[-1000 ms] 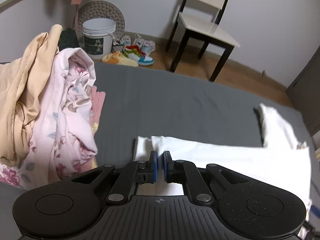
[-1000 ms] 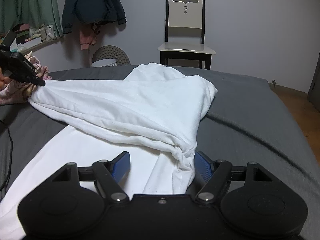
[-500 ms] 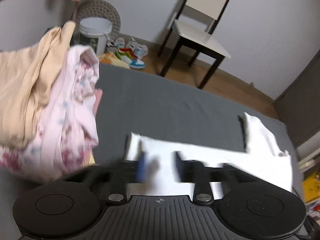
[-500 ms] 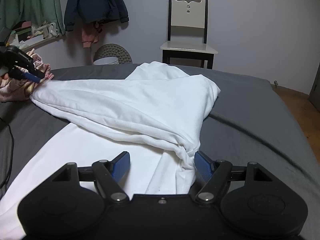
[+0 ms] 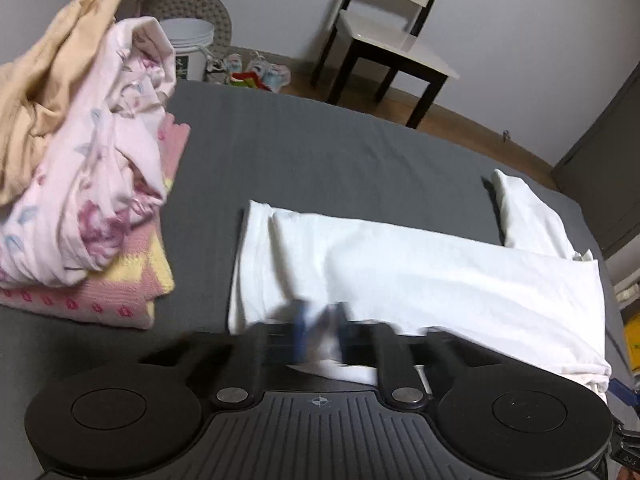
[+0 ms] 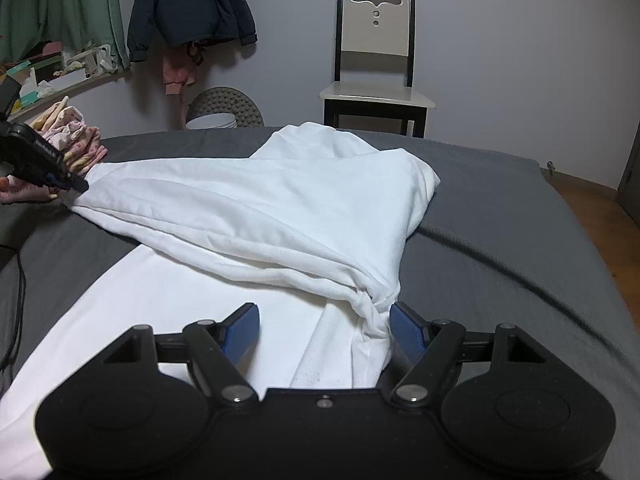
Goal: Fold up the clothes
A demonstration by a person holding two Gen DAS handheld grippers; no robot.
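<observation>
Earlier clamped on white garment point(image 5: 440, 272), since parted, now blurred at left gripper point(image 5: 320, 332), lower centre: cannot tell; right gripper point(image 6: 324, 328) gaping, empty; likely regripping

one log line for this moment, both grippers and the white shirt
task: fold clothes | left gripper: at white shirt corner, blurred | right gripper: open over bunched hem | bed

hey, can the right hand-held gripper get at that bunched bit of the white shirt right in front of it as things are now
Probably yes. The right hand-held gripper stands open, and the bunched fold of the white shirt lies just inside its right finger, with nothing between them on the grey bed.
</observation>
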